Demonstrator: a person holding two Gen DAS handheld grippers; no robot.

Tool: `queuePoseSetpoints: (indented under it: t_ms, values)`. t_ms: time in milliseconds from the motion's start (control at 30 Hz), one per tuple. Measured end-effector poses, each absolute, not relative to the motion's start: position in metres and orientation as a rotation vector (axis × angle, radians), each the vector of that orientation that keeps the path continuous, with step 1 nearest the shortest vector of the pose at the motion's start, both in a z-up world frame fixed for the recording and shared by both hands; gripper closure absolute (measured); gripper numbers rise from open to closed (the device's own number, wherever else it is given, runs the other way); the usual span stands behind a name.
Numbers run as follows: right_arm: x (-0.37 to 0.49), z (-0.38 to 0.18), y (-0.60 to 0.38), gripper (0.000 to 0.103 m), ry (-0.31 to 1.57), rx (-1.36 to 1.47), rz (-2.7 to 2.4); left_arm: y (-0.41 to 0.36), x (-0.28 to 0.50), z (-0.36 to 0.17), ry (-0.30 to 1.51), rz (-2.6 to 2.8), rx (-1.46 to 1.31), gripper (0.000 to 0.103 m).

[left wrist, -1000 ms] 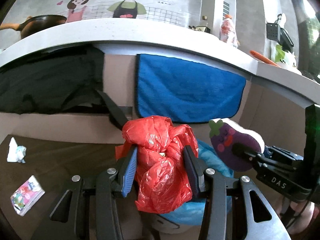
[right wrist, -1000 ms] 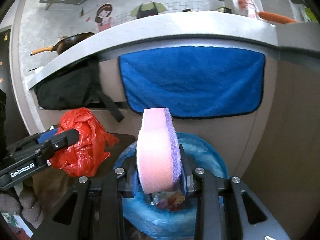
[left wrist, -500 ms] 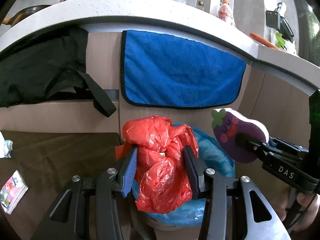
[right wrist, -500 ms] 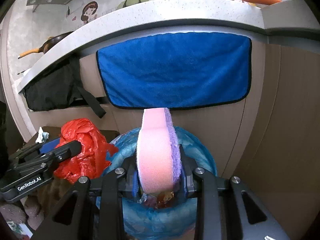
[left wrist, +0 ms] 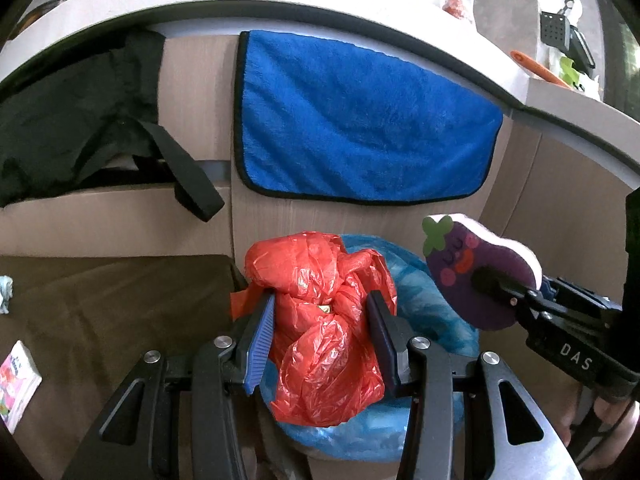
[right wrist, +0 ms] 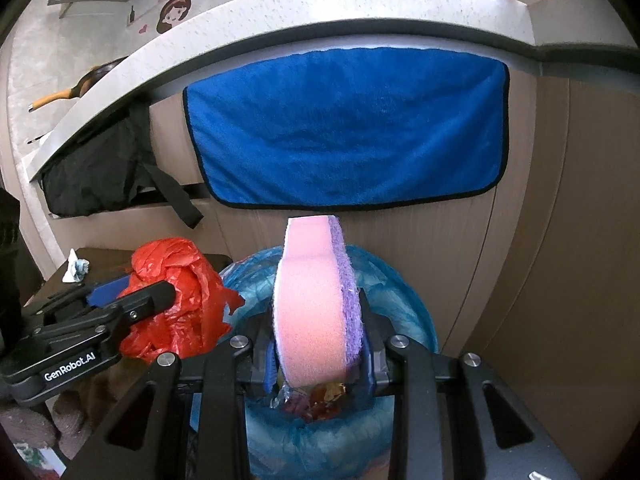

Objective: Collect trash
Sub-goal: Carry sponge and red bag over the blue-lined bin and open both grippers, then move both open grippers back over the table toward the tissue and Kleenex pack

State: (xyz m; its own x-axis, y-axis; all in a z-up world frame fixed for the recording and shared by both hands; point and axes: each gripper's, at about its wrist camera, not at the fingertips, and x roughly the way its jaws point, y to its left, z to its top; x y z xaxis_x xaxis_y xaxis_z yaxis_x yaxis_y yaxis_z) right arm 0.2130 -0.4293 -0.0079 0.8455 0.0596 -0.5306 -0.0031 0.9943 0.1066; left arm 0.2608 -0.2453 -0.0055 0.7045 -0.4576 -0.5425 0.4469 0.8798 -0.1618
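Your left gripper (left wrist: 322, 330) clamps the crumpled red plastic bag (left wrist: 324, 320) over the near rim of the blue-lined trash bin (right wrist: 400, 280). Your right gripper (right wrist: 318, 354) pinches the eggplant-shaped sponge (right wrist: 312, 312) upright above the bin's opening. Beyond, a blue towel (right wrist: 344, 128) hangs from the counter edge (right wrist: 280, 12).

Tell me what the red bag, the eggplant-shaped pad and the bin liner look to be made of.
Red bag: thin plastic film, glossy, with sharp crinkles and highlights.
Eggplant-shaped pad: likely a sponge, with matte pink porous foam and a fuzzy purple scouring layer on one face.
Bin liner: thin translucent blue plastic, wrinkled and gathered over the rim.
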Motion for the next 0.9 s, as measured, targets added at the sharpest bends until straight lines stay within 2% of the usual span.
queuePoseSetpoints:
  t_ms: [167, 267, 300, 367, 400, 433, 533, 900]
  values:
    - [0.221, -0.014, -0.435, 0.074, 0.575, 0.13, 0.027, -0.249, 0.27, -0.008, 0.612, -0.515, -0.03, 0.057]
    - [0.225, -0.017, -0.441, 0.073, 0.577, 0.164, 0.032, -0.249, 0.275, -0.01, 0.621, -0.57, -0.068, 0.055]
    - [0.224, -0.018, -0.442, 0.071, 0.573, 0.171, 0.039, -0.248, 0.277, -0.011, 0.626, -0.592, -0.087, 0.051]
    - [0.222, -0.02, -0.443, 0.057, 0.56, 0.178, 0.054, -0.247, 0.28, -0.012, 0.637, -0.618, -0.108, 0.049]
    - [0.221, -0.021, -0.443, 0.044, 0.554, 0.175, 0.044, -0.245, 0.282, -0.012, 0.637, -0.616, -0.115, 0.048]
    - [0.218, -0.021, -0.443, 0.043, 0.541, 0.169, 0.032, -0.244, 0.282, -0.011, 0.636, -0.613, -0.12, 0.047]
    - [0.214, -0.021, -0.441, 0.043, 0.53, 0.153, 0.025, -0.237, 0.283, -0.008, 0.642, -0.604, -0.133, 0.043]
    - [0.191, 0.001, -0.417, 0.04, 0.493, 0.112, 0.043, -0.159, 0.247, 0.027, 0.535, -0.382, 0.0, 0.043]
